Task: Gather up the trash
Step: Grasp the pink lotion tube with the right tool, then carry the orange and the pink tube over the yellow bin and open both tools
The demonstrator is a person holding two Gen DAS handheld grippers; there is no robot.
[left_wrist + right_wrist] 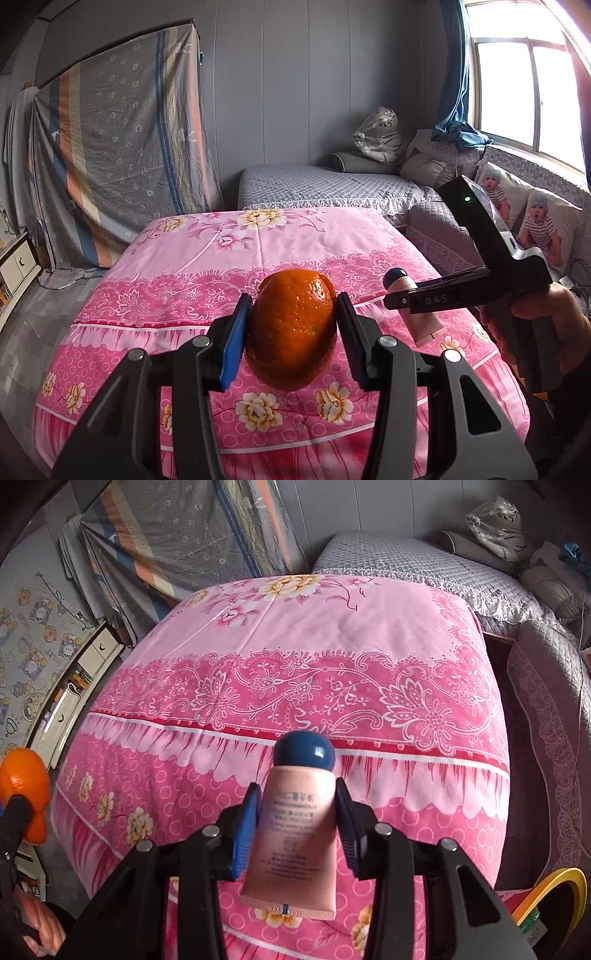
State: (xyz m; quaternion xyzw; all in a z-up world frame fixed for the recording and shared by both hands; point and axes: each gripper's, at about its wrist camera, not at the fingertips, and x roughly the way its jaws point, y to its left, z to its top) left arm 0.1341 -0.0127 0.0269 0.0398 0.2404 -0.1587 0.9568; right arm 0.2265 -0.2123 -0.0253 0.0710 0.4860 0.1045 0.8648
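1. Above the pink cloth [221,258], the left gripper [291,325] has its pads pressed on an orange peel [293,328], fingers partly closed.
2. At its 3 o'clock, the right gripper [295,823] clamps a pink tube [291,842], blue cap [304,755] at 12 o'clock, fingers partly closed.

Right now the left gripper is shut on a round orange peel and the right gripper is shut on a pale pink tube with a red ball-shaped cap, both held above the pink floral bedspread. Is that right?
Not quite: the ball-shaped cap on the pale pink tube is dark blue, not red, as the right wrist view shows. The rest stands: the left gripper is shut on the round orange peel, the right gripper on the tube, both above the pink floral bedspread.
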